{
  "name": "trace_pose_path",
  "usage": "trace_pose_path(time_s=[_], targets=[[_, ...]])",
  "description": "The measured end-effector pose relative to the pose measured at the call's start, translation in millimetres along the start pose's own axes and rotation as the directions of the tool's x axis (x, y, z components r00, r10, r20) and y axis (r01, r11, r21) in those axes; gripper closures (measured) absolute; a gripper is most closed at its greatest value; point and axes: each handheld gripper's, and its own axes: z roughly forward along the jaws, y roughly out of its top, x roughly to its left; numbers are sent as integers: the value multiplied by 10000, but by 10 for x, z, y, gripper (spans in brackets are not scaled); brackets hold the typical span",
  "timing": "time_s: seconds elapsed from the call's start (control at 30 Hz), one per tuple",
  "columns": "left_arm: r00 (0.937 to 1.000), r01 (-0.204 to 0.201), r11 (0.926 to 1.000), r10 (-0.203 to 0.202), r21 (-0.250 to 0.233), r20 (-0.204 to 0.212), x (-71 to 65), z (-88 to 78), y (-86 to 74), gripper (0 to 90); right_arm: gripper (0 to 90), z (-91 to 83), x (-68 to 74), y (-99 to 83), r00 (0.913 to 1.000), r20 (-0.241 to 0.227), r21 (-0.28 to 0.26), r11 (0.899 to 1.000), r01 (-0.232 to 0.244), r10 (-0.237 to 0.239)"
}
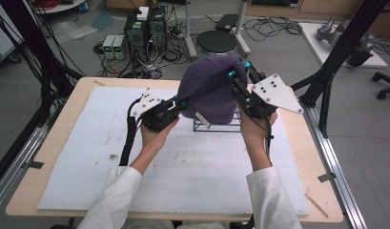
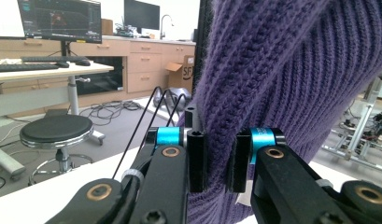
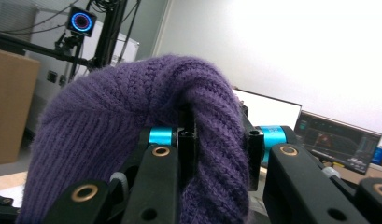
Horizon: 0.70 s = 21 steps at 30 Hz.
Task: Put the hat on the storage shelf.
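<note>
Because the purple knit beanie [image 1: 209,90] looks soft and light, left gripper [image 1: 179,106] and right gripper [image 1: 238,76] pinch folds of its ribbed fabric.

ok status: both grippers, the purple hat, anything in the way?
Left gripper shut on purple knit hat, low on its side. Right gripper shut on a fold near the crown. Hat draped over black wire rack. Nothing else near it on the white mat.

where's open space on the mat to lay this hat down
The mat is bare left of the left hand-held gripper and along its near edge between the sleeves. It is crowded mid-back, where the hat covers the wire rack and the right hand-held gripper pinches it.
</note>
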Motion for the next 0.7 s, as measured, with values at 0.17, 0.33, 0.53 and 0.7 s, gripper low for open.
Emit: trace_pose_path(time_s=[0.17,0.33,0.53,0.7], targets=[[9999,-74,10000,75,-59,85,-36,109,83,818,752,-3,-124,54,9996,269,2,9999,128,-128],[9996,-249,9997,250,-65,107,-68,226,133,819,751,0,-219,88,9990,408,-11,9998,189,-188],[9995,-317,9995,318,-91,92,-74,363,201,818,747,63,-366,95,9985,501,78,9997,234,-238],[9999,-99,9997,103,-243,139,-53,438,248,817,746,96,-459,84,9969,746,132,9996,243,-252]])
